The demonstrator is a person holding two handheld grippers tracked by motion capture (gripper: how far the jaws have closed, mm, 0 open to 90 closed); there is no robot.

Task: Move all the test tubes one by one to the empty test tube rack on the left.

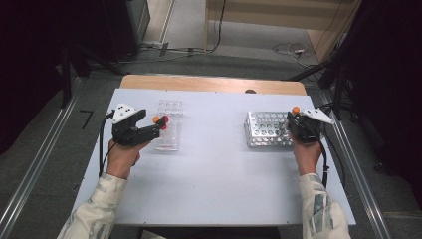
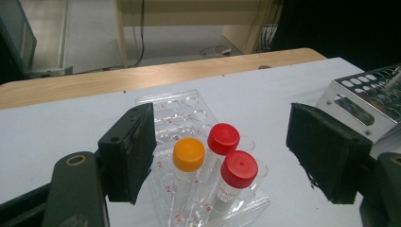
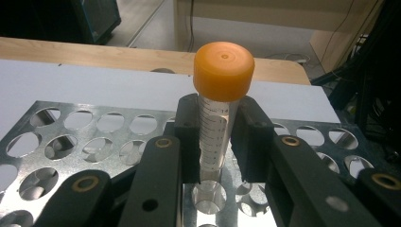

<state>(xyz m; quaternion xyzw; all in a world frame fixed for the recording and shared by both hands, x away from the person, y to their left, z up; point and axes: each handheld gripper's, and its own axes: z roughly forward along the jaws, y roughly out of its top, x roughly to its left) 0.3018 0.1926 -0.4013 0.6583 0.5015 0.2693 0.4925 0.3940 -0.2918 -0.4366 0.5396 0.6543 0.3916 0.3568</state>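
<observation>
Lighting: even, diffuse overhead light, moderately bright on the pale counter, with dark surroundings at the left and right edges of the high view and only faint, soft shadows. Glare: mild sheen on the metal rack and the orange cap. Focus: high view slightly soft and grainy; both gripper views blur the nearest black fingers and the background floor.

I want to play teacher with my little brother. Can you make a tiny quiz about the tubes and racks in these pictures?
1. True or false: the right gripper is shut on an orange-capped tube.
2. How many capped tubes stand in the clear rack?
3. Which rack is below the right gripper? A) metal rack B) clear rack C) wooden rack

Key:
1. True; the tube sits over the metal rack.
2. Three: two red-capped tubes, one orange.
3. A
</observation>
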